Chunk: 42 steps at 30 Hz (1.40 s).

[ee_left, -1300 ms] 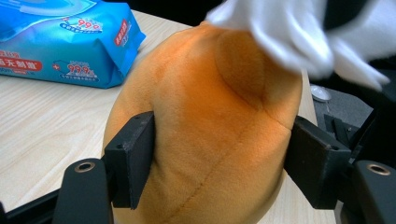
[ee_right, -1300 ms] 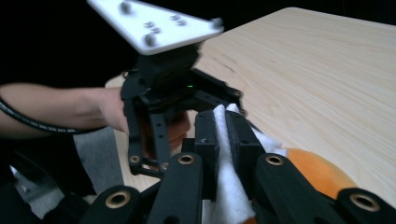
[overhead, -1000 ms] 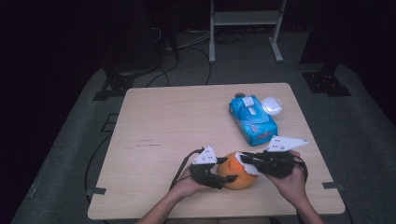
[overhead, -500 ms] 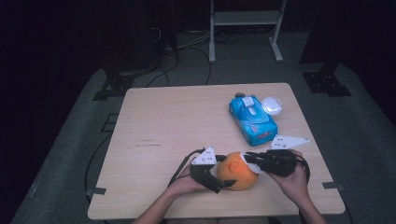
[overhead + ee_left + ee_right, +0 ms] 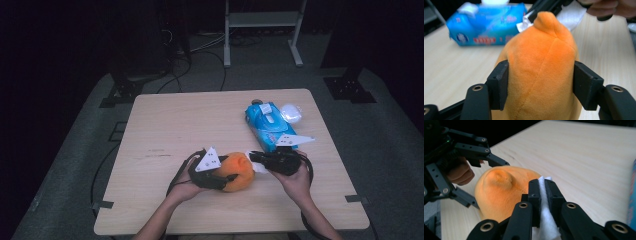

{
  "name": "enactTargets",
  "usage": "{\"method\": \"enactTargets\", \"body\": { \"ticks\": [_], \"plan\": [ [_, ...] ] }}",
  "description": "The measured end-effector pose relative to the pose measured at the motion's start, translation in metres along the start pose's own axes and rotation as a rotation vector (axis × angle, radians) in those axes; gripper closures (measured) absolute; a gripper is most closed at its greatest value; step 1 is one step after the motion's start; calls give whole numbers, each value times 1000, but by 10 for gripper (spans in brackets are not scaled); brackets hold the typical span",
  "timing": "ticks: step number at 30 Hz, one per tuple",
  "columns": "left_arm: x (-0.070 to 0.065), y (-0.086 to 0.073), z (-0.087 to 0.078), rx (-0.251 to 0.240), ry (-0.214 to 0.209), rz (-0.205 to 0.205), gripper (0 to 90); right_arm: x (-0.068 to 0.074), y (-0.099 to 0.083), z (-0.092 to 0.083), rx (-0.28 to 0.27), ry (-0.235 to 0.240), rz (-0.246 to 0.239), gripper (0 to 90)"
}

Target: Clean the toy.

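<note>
The left gripper (image 5: 540, 82) has just been closing its jaws, and its two black pads now press on either side of an orange plush toy (image 5: 540, 72), denting the soft fabric. The right gripper (image 5: 543, 195) has its jaws clamped together on a white tissue (image 5: 544, 220), which stands pinched between the pads right beside the toy. The toy sits near the front edge of the wooden table (image 5: 175, 125), between the person's two hands, with the left hand (image 5: 186, 186) and right hand (image 5: 295, 181) meeting around it. Its small stubby tip points away from the left gripper toward the right one, so its long axis runs roughly across the table from hand to hand. Behind it lies a blue pack of wet wipes (image 5: 267, 125), with a clear rounded lid-like object (image 5: 291, 113) just beside the pack. The toy's underside is hidden, and the tissue's lower end is cut off in the right gripper view.
</note>
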<state>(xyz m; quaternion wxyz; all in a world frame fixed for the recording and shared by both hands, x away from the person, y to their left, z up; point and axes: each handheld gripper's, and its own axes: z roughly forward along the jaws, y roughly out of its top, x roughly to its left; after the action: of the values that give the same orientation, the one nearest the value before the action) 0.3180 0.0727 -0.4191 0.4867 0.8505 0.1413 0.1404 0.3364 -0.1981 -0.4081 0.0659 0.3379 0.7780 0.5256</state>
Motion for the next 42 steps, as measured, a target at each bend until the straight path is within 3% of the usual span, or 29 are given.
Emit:
{"method": "enactTargets", "body": {
  "ticks": [1, 4, 7, 12, 16, 20, 22, 25, 31, 36, 40, 42],
  "plan": [
    [0, -1, 1, -6, -5, -15, 360, -2, -1, 4, 12, 2, 6, 831],
    [-4, 0, 1, 3, 0, -4, 353, -1, 1, 0, 1, -3, 5, 831],
    [-11, 1, 5, 20, -22, 5, 347, 1, 7, -6, -25, 19, 6, 830],
    [-23, 4, 6, 53, -50, 10, 318, 7, 7, -2, 28, 45, -10, 829],
    [-26, 2, -1, 57, -122, -19, 314, 9, 0, 0, 64, 83, 2, 829],
    [-25, 1, -11, 40, -227, -66, 289, 18, -7, -4, 109, 112, -31, 828],
    [-24, 4, -16, 23, -262, -66, 272, 23, -10, -7, 121, 121, -45, 828],
    [-24, 9, -21, 26, -241, -19, 225, 29, -18, -12, 133, 138, -59, 828],
    [-13, 18, -19, 8, -233, -43, 201, 38, -30, -17, 159, 171, -91, 827],
    [-12, 24, -8, 38, -233, -24, 201, 44, -34, -18, 179, 200, -119, 825],
    [-7, 19, 2, 100, -224, -13, 203, 47, -36, -20, 185, 226, -132, 823],
    [-4, 13, 6, 112, -253, -58, 200, 46, -37, -24, 172, 251, -122, 824]
  ]
}}
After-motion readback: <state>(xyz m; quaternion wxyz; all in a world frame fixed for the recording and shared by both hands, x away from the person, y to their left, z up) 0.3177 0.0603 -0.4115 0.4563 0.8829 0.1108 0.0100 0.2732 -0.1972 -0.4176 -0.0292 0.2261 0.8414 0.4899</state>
